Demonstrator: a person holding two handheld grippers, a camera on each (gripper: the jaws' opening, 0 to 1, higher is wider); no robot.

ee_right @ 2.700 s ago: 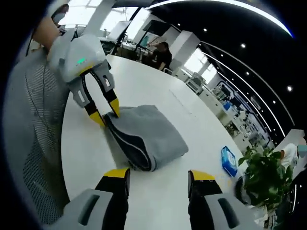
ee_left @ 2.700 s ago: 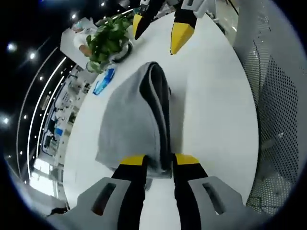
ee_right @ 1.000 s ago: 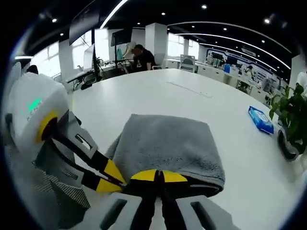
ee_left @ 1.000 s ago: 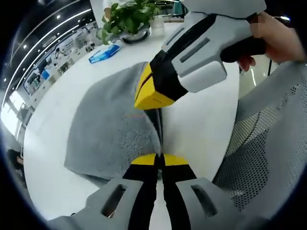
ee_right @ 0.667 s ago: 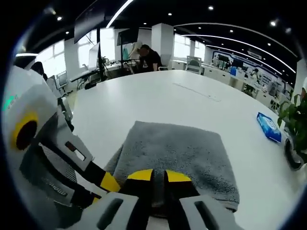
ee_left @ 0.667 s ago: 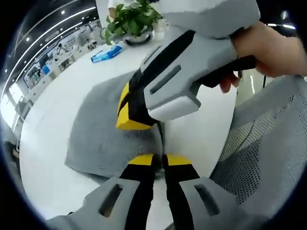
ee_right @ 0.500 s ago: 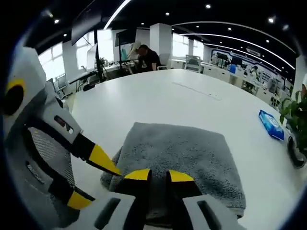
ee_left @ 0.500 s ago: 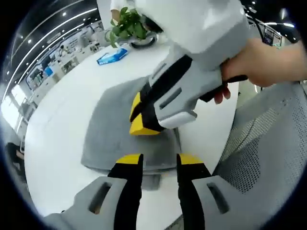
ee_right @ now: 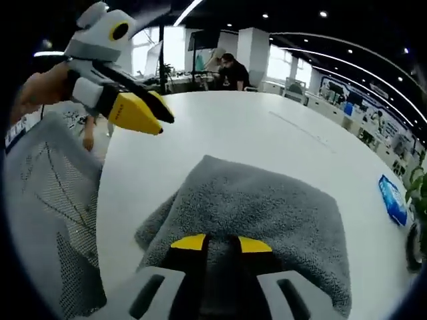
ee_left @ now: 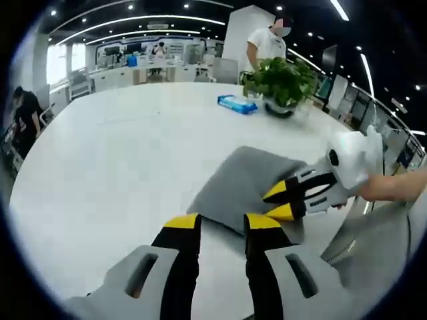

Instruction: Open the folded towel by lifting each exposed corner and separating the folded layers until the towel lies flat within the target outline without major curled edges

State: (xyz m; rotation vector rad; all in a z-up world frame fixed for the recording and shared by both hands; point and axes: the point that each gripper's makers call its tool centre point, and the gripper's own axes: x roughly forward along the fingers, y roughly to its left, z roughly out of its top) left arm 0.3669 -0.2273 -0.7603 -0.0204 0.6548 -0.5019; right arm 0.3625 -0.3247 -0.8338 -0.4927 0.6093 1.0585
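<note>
Right claw (ee_right: 220, 244): jaws nearly together, pinching the near edge of the towel (ee_right: 267, 200), cloth visible between the yellow tips. Left claw (ee_left: 223, 223): jaws spread, nothing between them; in the right gripper view it (ee_right: 143, 110) hangs off the tabletop (ee_right: 220, 133), up and to the left of the right claw, well apart from the towel. In the left gripper view the right claw (ee_left: 287, 200) sits on the towel's (ee_left: 247, 187) right end, ahead and right of the left claw.

Towel: still folded, several layers, lying on the tabletop (ee_left: 100, 167) directly ahead of the right claw. No target outline legible.

Risks, judged:
- The pinch may span more than one layer; lifting would then drag the whole bundle instead of peeling the top fold.
- With the left claw clear, nothing anchors the lower layers, so the towel could slide.
- A chair back (ee_right: 47, 200) sits just left of the right claw; the towel is near that tabletop edge and could be pulled off.

Orientation: from the right claw, the thick folded edge lies to the right, loose layers near-left. Long axis appears to run away from the claw; not certain.
</note>
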